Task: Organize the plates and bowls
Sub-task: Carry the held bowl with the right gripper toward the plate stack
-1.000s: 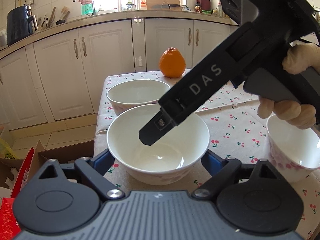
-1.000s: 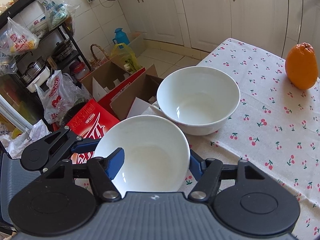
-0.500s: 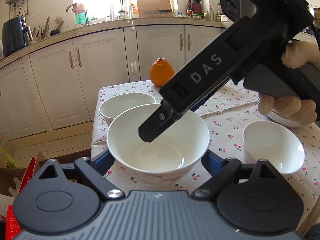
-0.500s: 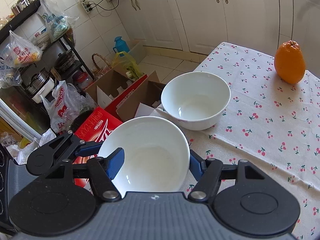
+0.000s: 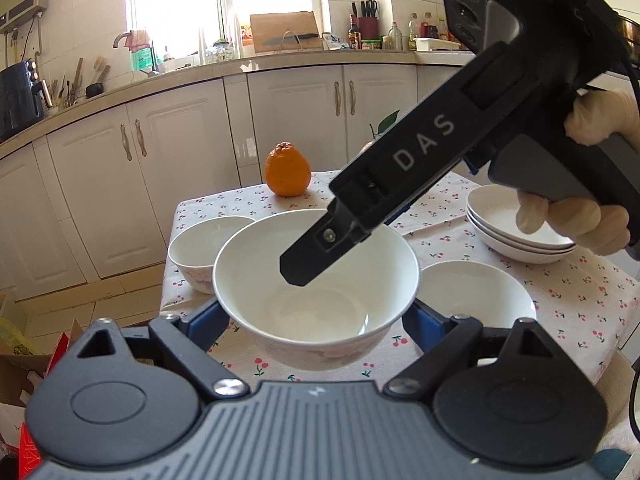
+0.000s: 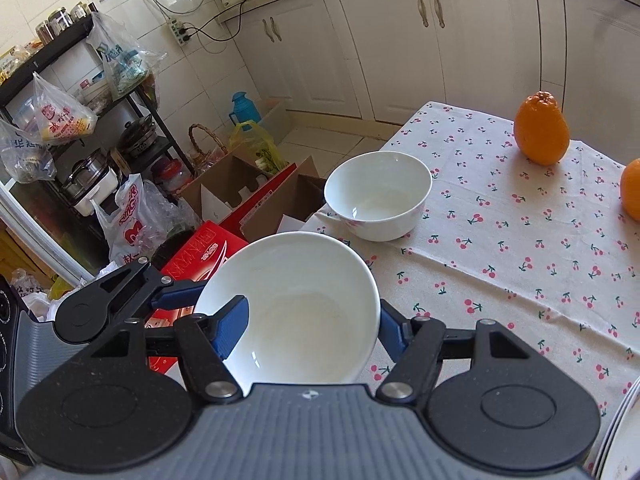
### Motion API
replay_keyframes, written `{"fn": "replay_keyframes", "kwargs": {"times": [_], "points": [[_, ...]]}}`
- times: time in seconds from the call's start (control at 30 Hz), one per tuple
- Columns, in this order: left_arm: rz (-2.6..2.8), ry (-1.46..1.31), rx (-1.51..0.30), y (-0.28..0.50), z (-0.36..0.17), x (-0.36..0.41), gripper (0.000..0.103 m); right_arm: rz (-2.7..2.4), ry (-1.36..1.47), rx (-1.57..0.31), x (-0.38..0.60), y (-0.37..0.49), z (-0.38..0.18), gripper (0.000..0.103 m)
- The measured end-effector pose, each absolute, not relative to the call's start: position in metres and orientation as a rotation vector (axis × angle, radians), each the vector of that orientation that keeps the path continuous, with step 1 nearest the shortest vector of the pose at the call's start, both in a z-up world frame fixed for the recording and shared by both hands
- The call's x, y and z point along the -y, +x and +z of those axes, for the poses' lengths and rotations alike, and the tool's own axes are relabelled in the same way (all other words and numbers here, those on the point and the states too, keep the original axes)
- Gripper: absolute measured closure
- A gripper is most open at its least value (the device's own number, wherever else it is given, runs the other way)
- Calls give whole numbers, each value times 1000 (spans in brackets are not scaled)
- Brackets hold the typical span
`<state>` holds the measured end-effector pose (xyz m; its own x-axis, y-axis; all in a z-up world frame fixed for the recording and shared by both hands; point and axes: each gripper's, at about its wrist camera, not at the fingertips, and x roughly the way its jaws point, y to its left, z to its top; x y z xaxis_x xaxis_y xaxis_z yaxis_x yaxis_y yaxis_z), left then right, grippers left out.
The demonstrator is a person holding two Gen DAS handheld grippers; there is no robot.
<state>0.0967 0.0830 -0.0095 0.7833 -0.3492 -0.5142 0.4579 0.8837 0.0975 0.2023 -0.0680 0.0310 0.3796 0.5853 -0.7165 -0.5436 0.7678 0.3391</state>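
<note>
Above the cherry-print tablecloth (image 5: 448,236), both grippers' fingers (image 6: 230,326) clamp one glossy white bowl (image 5: 316,300), held aloft.

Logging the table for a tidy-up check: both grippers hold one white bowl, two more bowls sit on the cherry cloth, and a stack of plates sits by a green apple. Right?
Not quite: the fruit is an orange, not a green apple; the left wrist view shows it. The left gripper, right gripper, held bowl, two bowls and plates are as said.

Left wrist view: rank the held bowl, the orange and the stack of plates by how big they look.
1. Held bowl, though it is nearest the camera.
2. Stack of plates, partly hidden by the hand.
3. Orange, farthest away.
</note>
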Motion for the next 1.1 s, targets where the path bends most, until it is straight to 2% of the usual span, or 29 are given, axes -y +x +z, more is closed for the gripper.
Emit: {"fn": "replay_keyframes", "kwargs": {"times": [1.1], "points": [[-612,254,-523,80,-15,-15,10,573,115,-911,158,143,29,30]]}}
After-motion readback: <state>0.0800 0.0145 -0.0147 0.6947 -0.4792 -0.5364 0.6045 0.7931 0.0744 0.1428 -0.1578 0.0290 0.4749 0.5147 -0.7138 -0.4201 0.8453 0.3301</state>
